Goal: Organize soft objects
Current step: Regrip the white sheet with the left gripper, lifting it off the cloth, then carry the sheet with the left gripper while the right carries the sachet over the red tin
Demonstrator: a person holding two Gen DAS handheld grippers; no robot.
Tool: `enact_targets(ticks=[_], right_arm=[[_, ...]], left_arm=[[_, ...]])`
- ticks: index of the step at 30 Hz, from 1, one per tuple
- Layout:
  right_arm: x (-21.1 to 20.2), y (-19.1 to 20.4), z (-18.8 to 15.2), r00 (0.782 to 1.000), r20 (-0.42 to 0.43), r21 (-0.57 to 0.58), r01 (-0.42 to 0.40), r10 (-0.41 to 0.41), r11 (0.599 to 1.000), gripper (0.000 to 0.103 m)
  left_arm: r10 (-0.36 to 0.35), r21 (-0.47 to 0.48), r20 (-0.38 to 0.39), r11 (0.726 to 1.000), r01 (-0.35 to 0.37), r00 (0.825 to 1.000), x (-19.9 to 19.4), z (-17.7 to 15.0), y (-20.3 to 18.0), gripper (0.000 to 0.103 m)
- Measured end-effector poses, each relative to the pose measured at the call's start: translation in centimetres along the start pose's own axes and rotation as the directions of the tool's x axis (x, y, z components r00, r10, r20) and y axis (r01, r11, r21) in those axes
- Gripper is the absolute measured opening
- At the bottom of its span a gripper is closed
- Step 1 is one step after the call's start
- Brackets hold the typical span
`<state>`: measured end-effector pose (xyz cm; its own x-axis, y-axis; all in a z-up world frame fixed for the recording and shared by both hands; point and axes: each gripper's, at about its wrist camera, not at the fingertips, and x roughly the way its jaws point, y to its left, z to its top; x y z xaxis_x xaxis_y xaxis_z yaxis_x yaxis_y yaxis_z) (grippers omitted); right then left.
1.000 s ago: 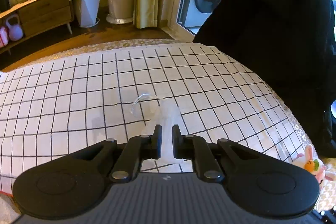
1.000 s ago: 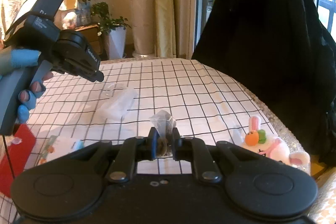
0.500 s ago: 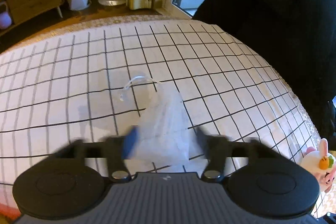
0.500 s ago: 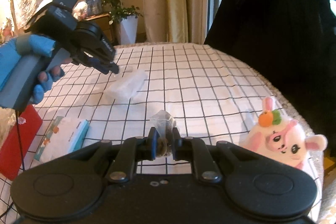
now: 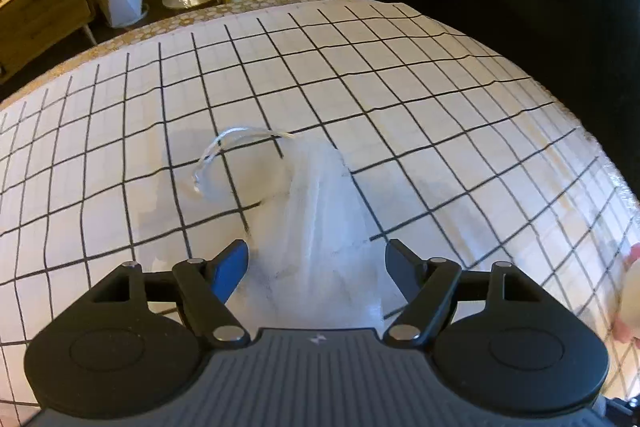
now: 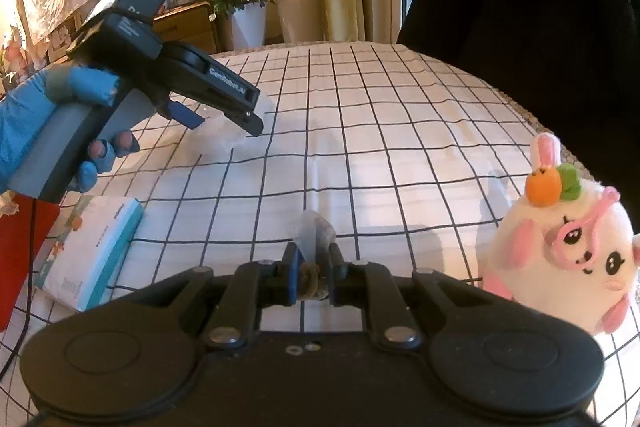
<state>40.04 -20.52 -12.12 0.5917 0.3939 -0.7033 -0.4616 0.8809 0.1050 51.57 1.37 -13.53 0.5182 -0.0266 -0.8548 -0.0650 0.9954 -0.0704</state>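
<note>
Two grippers are in your hands over the checked tablecloth (image 5: 400, 75). Starting at your left, a red item (image 6: 16, 251) lies at the cloth's edge with a pack of tissues (image 6: 90, 251) just beside it, both below your gloved left hand (image 6: 48, 131). Your left gripper (image 5: 316, 259) has its jaws opening, standing wide apart, with a translucent white drawstring pouch (image 5: 320, 227) lying on the cloth between the fingers; the pads do not press on it, and its cord loop (image 5: 224, 151) trails ahead and to the left of the fingertips. Your right gripper (image 6: 313, 259) is clamped on a small clear bag (image 6: 312, 231) with something brownish inside, the bag's top sticking up past the fingertips. Right of that gripper, a white and pink plush bunny (image 6: 568, 251) sits on the cloth near its edge.
</note>
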Motion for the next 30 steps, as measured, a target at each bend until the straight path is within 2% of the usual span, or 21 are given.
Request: enact_targets(ticks=[4, 12, 15, 23, 30], right_arm=[[0.2, 0.2, 0.0, 1.0, 0.002, -0.011, -0.003, 0.003, 1.0, 0.012], [0.1, 0.3, 0.0, 1.0, 0.0, -0.02, 0.002, -0.002, 1.0, 0.012], [-0.1, 0.3, -0.1, 1.0, -0.002, -0.014, 0.004, -0.004, 1.0, 0.012], [-2.6, 1.2, -0.3, 1.0, 0.028, -0.027, 0.002, -0.001, 1.0, 0.012], [-6.4, 2.6, -0.3, 0.997, 0.068, -0.028, -0.017, 0.019, 0.999, 0.012]], left_arm=[[0.014, -0.012, 0.013, 1.0, -0.014, 1.0, 0.1, -0.2, 0.3, 0.074], [0.076, -0.015, 0.012, 0.997, -0.076, 0.997, -0.4, -0.4, 0.9, 0.032], [0.076, -0.046, 0.017, 0.996, -0.075, 0.997, -1.1, -0.4, 1.3, 0.023], [0.09, -0.074, 0.033, 0.993, -0.087, 0.995, -5.0, -0.8, 2.4, 0.021], [0.056, -0.087, 0.06, 0.995, -0.051, 0.997, -10.7, -2.0, 3.5, 0.021]])
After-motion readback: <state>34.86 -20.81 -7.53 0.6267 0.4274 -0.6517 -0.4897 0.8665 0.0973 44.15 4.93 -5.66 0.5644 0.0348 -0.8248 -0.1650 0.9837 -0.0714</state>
